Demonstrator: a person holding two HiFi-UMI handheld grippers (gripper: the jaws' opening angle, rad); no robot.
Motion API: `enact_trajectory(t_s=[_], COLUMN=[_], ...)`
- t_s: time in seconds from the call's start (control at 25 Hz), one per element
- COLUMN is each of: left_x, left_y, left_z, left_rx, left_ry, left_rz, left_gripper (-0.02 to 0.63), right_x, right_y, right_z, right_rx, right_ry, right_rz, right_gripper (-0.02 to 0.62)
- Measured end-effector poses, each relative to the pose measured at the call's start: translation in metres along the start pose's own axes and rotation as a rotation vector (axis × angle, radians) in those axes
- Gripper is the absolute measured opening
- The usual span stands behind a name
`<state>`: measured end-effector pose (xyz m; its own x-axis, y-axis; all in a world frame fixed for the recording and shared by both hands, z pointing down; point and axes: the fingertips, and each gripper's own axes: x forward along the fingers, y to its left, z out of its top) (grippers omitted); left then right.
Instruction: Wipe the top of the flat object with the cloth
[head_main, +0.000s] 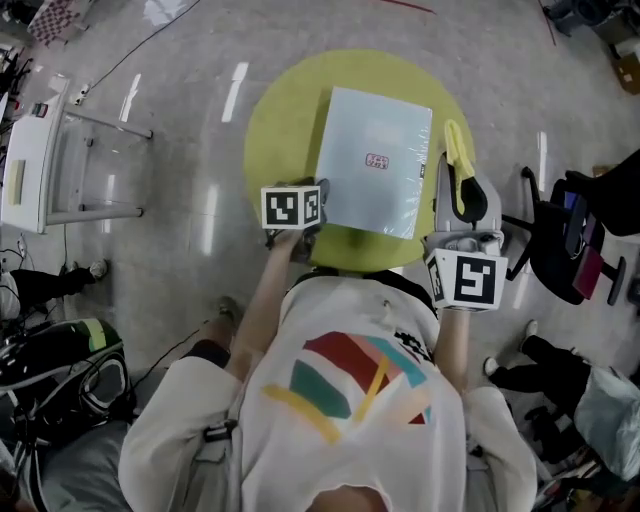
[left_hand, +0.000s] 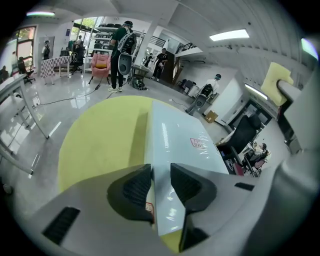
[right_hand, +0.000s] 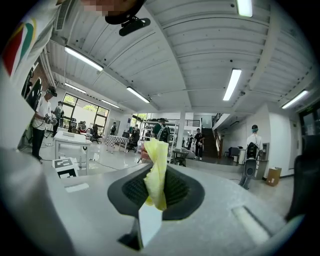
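A pale blue flat object (head_main: 372, 165) in shiny wrap, with a small red label, lies on the round yellow-green table (head_main: 280, 120). My left gripper (head_main: 310, 222) is at its near left corner. In the left gripper view the flat object's (left_hand: 180, 145) edge runs between the two black pads (left_hand: 132, 192), and my left gripper (left_hand: 161, 182) is shut on it. Right of the table, my right gripper (head_main: 462, 185) is held about level, shut on a yellow cloth (head_main: 458, 160). In the right gripper view the cloth (right_hand: 156, 170) stands up from my right gripper (right_hand: 159, 187).
A black office chair (head_main: 560, 240) stands close on the right of the table. A white rack (head_main: 30, 160) is at the far left, and bags (head_main: 60, 370) lie on the floor at lower left. Several people (left_hand: 120, 50) stand far off in the hall.
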<state>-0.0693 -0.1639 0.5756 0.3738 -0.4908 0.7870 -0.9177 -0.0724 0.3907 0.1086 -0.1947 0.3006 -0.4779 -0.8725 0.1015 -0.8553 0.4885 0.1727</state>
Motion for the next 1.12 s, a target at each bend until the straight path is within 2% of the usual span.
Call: enact_trajectory(t_s=[0.16, 0.28, 0.36, 0.48, 0.64, 0.76, 0.88, 1.12], left_x=[-0.005, -0.005, -0.004, -0.003, -0.004, -0.005, -0.005, -0.002], left_y=[-0.009, -0.008, -0.008, -0.008, -0.008, -0.008, -0.01, -0.008], left_z=[-0.01, -0.01, -0.01, -0.01, -0.009, -0.01, -0.009, -0.012], left_rx=[0.015, 0.022, 0.027, 0.029, 0.037, 0.03, 0.009, -0.001], left_ry=[0.007, 0.008, 0.011, 0.019, 0.043, 0.047, 0.043, 0.061], left_rz=[0.015, 0.017, 0.019, 0.026, 0.045, 0.041, 0.024, 0.011], left_gripper=[0.127, 0.127, 0.127, 0.127, 0.127, 0.127, 0.127, 0.127], right_x=[-0.006, 0.01, 0.027, 0.06, 0.105, 0.128, 0.141, 0.153], right_y=[-0.007, -0.016, -0.022, -0.032, -0.047, -0.051, -0.053, -0.047], right_z=[0.003, -0.004, -0.016, -0.049, -0.12, -0.163, -0.191, -0.221], right_rx=[-0.062, -0.158, -0.247, -0.408, -0.553, -0.612, -0.633, -0.705], right_ry=[0.015, 0.092, 0.161, 0.307, 0.586, 0.732, 0.831, 0.926], right_rz=[-0.005, -0.02, 0.006, 0.066, 0.162, 0.245, 0.297, 0.369], right_gripper=[0.029, 0.029, 0.029, 0.029, 0.029, 0.029, 0.029, 0.028])
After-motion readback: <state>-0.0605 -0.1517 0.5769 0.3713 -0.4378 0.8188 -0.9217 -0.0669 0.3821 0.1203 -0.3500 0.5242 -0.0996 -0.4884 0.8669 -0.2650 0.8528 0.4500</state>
